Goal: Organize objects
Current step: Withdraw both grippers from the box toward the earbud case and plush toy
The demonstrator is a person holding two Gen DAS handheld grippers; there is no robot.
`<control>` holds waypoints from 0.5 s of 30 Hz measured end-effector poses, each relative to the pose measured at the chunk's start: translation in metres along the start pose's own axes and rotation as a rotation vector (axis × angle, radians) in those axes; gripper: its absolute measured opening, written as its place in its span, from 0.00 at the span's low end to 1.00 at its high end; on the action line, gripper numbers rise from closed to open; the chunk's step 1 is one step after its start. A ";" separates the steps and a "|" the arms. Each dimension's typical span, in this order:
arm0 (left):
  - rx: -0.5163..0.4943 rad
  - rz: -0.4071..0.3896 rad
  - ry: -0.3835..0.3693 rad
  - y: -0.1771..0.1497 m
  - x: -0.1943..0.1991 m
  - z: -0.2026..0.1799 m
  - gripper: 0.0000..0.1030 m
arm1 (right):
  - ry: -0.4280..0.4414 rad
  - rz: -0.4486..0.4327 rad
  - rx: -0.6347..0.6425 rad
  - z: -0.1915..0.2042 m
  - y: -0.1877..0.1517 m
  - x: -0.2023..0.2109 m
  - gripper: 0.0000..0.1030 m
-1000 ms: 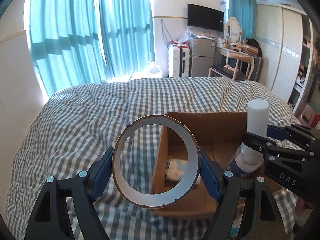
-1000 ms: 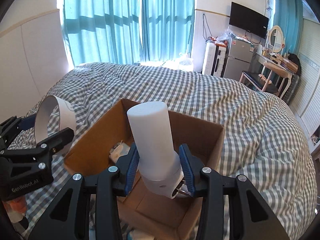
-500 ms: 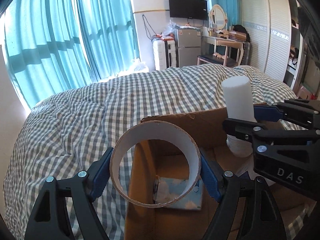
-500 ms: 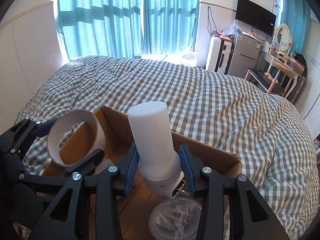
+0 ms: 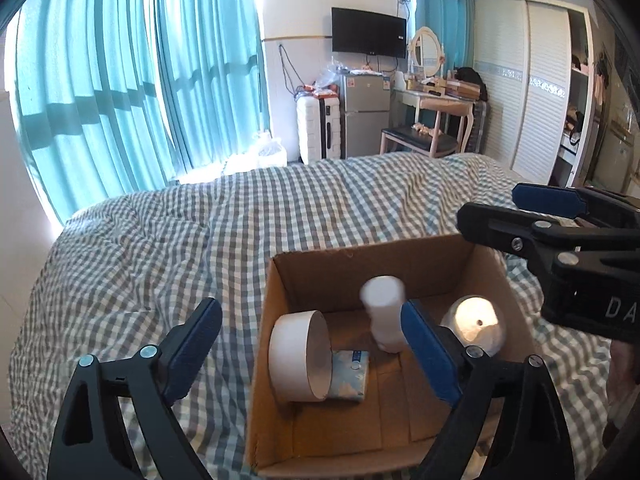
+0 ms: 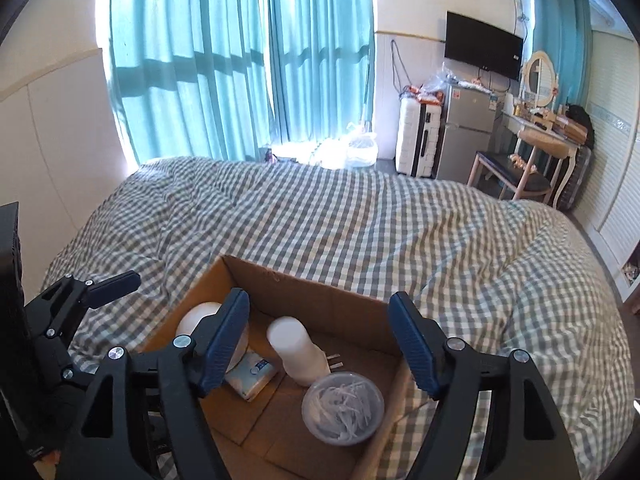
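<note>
An open cardboard box (image 5: 360, 250) (image 6: 304, 282) sits on the checked bed. Inside it lie a white tape roll (image 5: 300, 356) (image 6: 198, 318) on its side, a white cylinder bottle (image 5: 384, 316) (image 6: 296, 350), a blue tissue pack (image 5: 352, 372) (image 6: 252, 376) and a clear round tub of white sticks (image 5: 476, 322) (image 6: 342, 408). My left gripper (image 5: 309, 310) (image 6: 100, 288) hovers over the box's left side, its jaws opening and holding nothing. My right gripper (image 6: 318, 300) (image 5: 492, 206) hangs above the box's right side, its jaws also opening with nothing between them.
The grey-and-white checked bedcover (image 5: 160, 248) spreads around the box. Beyond the bed stand teal curtains (image 5: 120, 80), a white suitcase (image 5: 318, 128), a small fridge (image 5: 366, 114), a dressing table with a chair (image 5: 432, 120) and a wardrobe (image 5: 536, 100).
The left gripper let go of the tape roll and the right let go of the white bottle. Both things now lie in the box, and both grippers have lifted with wider jaws.
</note>
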State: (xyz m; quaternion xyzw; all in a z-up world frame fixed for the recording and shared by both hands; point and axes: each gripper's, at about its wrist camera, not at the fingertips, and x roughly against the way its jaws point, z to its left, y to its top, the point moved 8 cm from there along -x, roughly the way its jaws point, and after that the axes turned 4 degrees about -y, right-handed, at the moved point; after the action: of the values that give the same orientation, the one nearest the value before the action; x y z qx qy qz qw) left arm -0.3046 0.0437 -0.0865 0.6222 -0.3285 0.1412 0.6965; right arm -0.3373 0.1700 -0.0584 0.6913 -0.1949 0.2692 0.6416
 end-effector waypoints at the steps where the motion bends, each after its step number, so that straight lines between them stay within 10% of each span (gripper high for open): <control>1: 0.004 -0.007 0.005 0.003 0.008 0.001 0.93 | -0.009 -0.011 0.000 -0.002 0.002 0.009 0.70; 15: 0.101 -0.043 0.134 -0.015 0.111 0.033 0.97 | -0.024 -0.056 0.094 -0.010 -0.032 0.126 0.89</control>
State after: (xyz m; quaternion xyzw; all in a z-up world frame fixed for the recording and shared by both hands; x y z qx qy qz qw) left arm -0.2221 -0.0143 -0.0270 0.6526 -0.2604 0.1839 0.6874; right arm -0.2202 0.1932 -0.0049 0.7288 -0.1704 0.2520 0.6135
